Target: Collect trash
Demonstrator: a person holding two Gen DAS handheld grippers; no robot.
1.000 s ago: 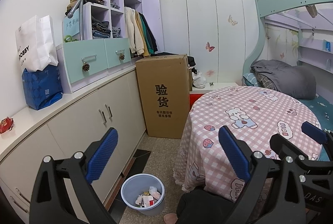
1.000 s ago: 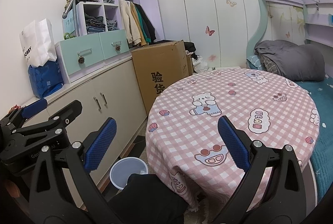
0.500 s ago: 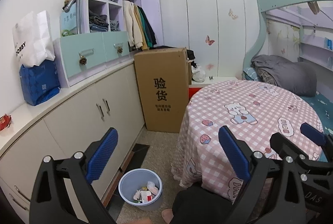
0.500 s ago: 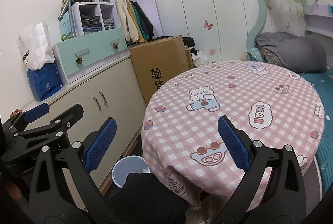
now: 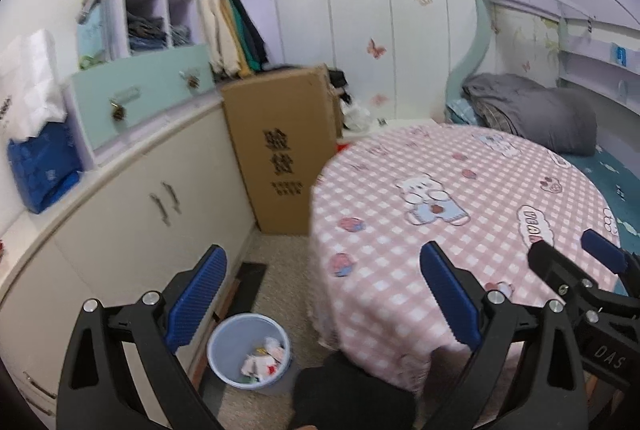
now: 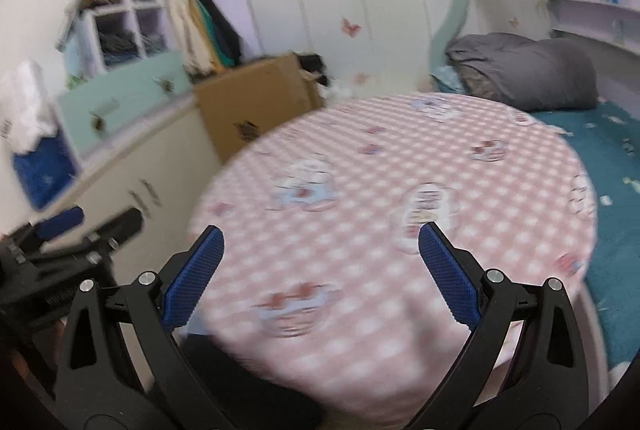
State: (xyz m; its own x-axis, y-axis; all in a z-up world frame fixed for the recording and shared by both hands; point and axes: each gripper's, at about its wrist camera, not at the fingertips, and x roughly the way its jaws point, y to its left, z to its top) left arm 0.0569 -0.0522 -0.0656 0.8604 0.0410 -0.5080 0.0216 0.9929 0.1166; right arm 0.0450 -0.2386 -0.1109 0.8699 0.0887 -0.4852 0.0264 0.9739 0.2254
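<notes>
Left wrist view shows, from left to right, the low cupboards (image 5: pixel 132 222), the blue bin (image 5: pixel 248 350) on the floor beside them, the big brown box (image 5: pixel 280 150), and the round table (image 5: pixel 460 230) with its pink checked cloth. The trash (image 5: pixel 264 358) sits inside the bin: small crumpled papers and wrappers. They look light and soft, so they should squash easily. I think it is best to pinch a scrunched lump, not a flat edge. The bin looks like thin plastic, light enough to lift by its rim. The left gripper (image 5: pixel 324 294) is wide apart and holds nothing. The right gripper (image 6: pixel 320 270) is also wide apart and empty, above the table.
</notes>
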